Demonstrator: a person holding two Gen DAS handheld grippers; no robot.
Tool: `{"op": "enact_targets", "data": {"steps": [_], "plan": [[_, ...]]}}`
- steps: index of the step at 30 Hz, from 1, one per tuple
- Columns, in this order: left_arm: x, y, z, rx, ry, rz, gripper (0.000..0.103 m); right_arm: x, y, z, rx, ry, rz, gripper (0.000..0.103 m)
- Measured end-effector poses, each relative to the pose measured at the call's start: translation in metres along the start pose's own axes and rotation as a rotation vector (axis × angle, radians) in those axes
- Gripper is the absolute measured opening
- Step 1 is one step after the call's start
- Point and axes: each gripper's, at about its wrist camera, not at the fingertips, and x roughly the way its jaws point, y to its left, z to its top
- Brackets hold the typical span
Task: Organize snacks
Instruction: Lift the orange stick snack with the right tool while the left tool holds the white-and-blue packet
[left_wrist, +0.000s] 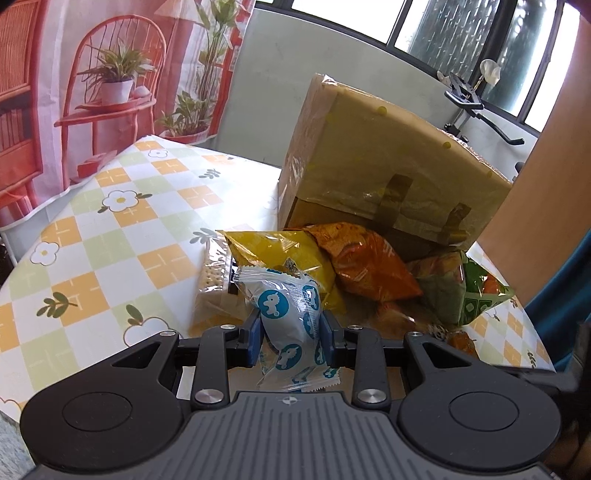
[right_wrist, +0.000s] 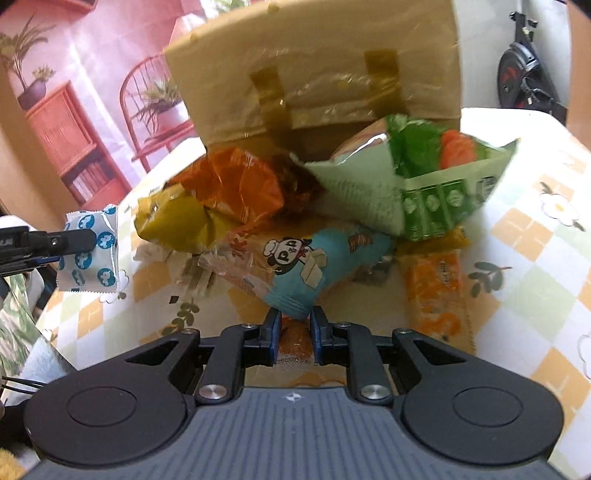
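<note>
My left gripper (left_wrist: 290, 332) is shut on a white packet with blue round prints (left_wrist: 288, 314), held above the table in front of the snack pile. The right wrist view shows that same packet (right_wrist: 92, 251) at the left edge, pinched by the left fingers (right_wrist: 70, 240). My right gripper (right_wrist: 295, 326) is shut on the lower end of a blue packet with a cartoon panda (right_wrist: 306, 266), which leans back into the pile. Behind it lie a yellow bag (right_wrist: 173, 218), an orange bag (right_wrist: 236, 184) and a green bag (right_wrist: 424, 184).
A taped cardboard box (left_wrist: 388, 158) stands behind the pile on the checked tablecloth (left_wrist: 110, 221). A clear cracker packet (left_wrist: 214, 280) lies left of the yellow bag (left_wrist: 280, 254). An orange flat packet (right_wrist: 436, 291) lies at the right. A printed curtain hangs behind the table.
</note>
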Motion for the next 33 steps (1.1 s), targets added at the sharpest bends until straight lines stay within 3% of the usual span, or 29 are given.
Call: {"op": "enact_targets", "data": {"steps": [5, 9, 14, 21, 30, 33], "plan": [[0.0, 0.003, -0.002, 0.006, -0.004, -0.007, 0.034, 0.031, 0.0, 0.024, 0.026, 0.024, 0.053, 0.019], [-0.001, 0.006, -0.003, -0.002, -0.013, -0.014, 0.034, 0.045, 0.009, 0.034, -0.005, 0.047, 0.029, 0.025], [-0.001, 0.006, -0.005, -0.012, -0.011, -0.024, 0.034, 0.043, 0.025, 0.017, -0.08, 0.07, -0.016, 0.026], [0.0, 0.005, -0.009, -0.008, -0.004, -0.035, 0.034, 0.026, 0.042, -0.012, -0.183, 0.039, -0.047, 0.028], [0.004, 0.008, -0.011, -0.008, 0.017, -0.031, 0.034, 0.043, 0.037, -0.006, -0.144, 0.046, -0.045, 0.033], [0.003, 0.007, -0.012, -0.008, 0.019, -0.036, 0.034, 0.043, 0.042, -0.008, -0.191, 0.067, -0.071, 0.032]]}}
